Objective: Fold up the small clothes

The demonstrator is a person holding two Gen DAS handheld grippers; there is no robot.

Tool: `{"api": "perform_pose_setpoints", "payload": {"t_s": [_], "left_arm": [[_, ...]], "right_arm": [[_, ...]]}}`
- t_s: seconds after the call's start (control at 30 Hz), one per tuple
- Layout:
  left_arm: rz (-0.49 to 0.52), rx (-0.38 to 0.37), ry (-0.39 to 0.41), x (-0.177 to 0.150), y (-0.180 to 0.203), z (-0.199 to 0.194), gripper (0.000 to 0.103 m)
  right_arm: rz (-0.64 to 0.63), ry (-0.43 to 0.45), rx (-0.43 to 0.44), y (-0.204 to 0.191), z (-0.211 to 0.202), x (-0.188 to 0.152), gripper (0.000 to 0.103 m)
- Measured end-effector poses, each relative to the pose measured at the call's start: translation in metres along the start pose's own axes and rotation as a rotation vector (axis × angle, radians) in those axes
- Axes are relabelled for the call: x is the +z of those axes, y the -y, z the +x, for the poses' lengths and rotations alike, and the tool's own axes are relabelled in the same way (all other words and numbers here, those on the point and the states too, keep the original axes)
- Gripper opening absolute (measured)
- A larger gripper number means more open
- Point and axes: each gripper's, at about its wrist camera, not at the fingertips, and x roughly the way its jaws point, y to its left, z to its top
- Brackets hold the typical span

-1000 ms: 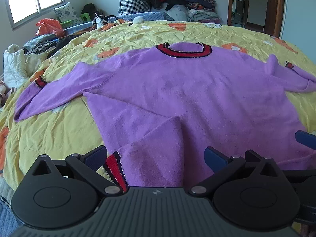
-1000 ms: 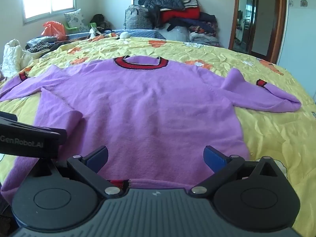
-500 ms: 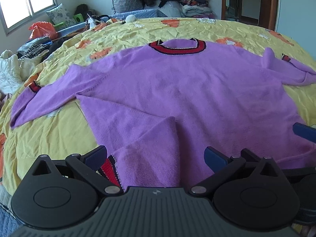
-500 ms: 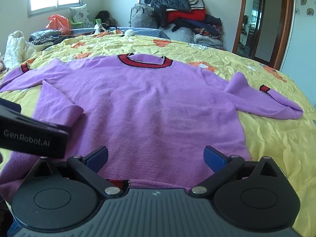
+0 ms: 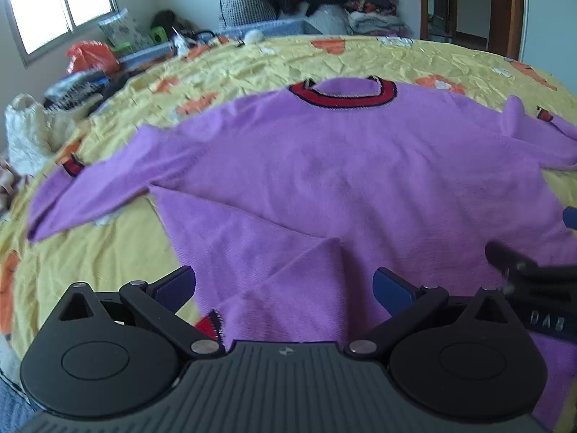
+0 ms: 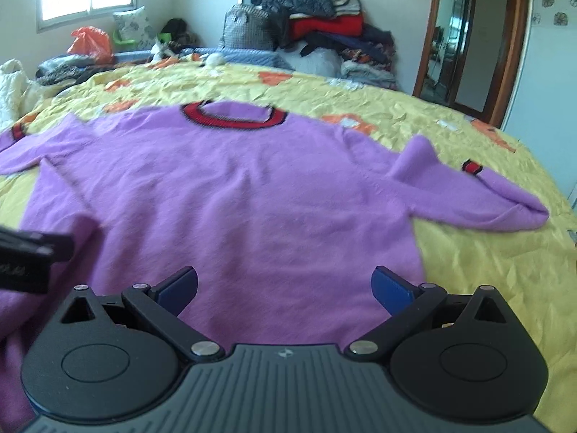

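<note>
the purple sweater point(image 5: 360, 173) lies spread on the yellow bed point(image 5: 108, 263), its near-left hem corner seemingly flipped up, and both left tool point(image 5: 285, 285) and right tool point(image 6: 285, 285) hover open, empty, needing a hem grasp next.

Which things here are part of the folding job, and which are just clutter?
Job: purple sweater, left gripper, right gripper, both open over its hem.

Clutter: clothes pile, checked bag, orange plastic bag, pillow.
</note>
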Motion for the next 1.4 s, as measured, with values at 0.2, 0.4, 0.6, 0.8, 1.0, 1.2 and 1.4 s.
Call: {"api": "perform_pose_setpoints", "payload": {"t_s": [0.2,0.4,0.6,0.8,1.0,1.2,1.4], "left_arm": [[-0.050,-0.107,0.007,0.011,-0.005,0.007,0.103],[-0.051,-0.138,0.006,0.023,0.003,0.018,0.103],[-0.003,-0.146,0.021,0.031,0.019,0.029,0.103],[-0.002,-0.181,-0.013,0.034,0.022,0.038,0.103],[-0.037,-0.120,-0.096,0.041,0.027,0.047,0.103],[-0.072,-0.044,-0.172,0.045,0.035,0.052,0.103],[-0.111,-0.068,-0.182,0.047,0.035,0.053,0.103]], "right_arm": [[0.041,0.029,-0.034,0.047,0.010,0.020,0.103],[-0.066,0.076,-0.262,0.099,0.027,0.048,0.103],[-0.177,0.124,-0.377,0.149,0.071,0.072,0.103],[-0.179,-0.005,-0.360,0.201,0.124,0.095,0.103],[-0.230,-0.032,-0.340,0.217,0.161,0.090,0.103],[-0.245,-0.047,-0.293,0.237,0.181,0.084,0.094],[-0.084,-0.094,-0.177,0.255,0.189,0.092,0.009]]}}
